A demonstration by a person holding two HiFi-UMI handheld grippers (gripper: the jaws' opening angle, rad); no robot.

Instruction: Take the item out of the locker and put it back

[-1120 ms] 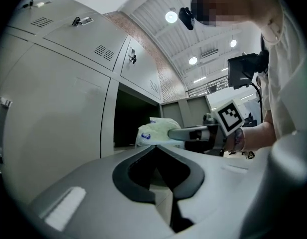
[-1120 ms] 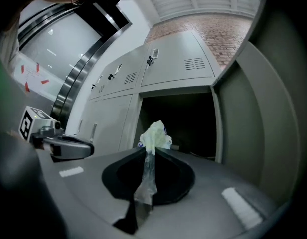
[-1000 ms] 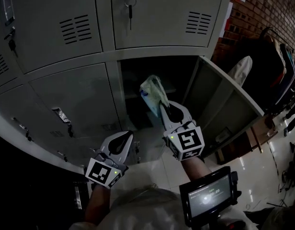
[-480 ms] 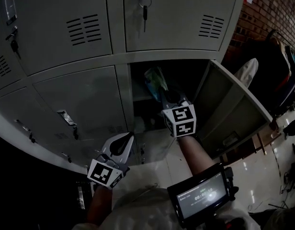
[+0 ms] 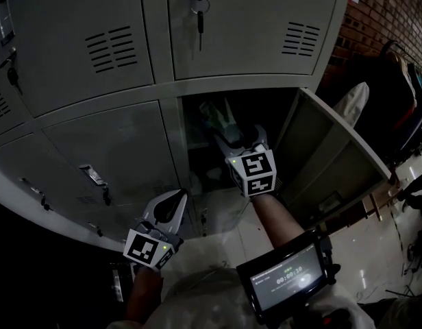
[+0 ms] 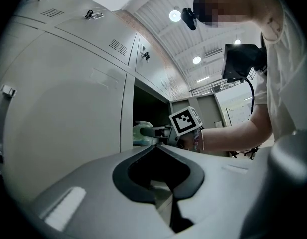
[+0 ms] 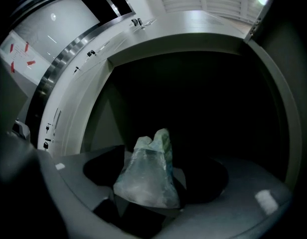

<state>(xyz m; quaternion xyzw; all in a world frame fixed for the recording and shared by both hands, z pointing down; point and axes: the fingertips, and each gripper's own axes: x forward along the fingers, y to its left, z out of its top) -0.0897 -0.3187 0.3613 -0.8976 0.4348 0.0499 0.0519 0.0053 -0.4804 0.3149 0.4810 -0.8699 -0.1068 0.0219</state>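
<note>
Grey steel lockers (image 5: 94, 142) fill the wall ahead of you; one lower compartment (image 5: 272, 108) stands open, its door (image 5: 327, 149) swung to the right. Your right gripper (image 5: 236, 132) reaches into that compartment, jaws opening, the pale plastic packet (image 7: 146, 176) loose between them; your left gripper (image 5: 174, 199) hangs low outside, jaws together, empty.

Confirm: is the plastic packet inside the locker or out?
Inside. The packet lies past the open compartment's frame, in its dark interior, between the right claw's opening jaws. Whether it rests on anything: cannot tell.
</note>
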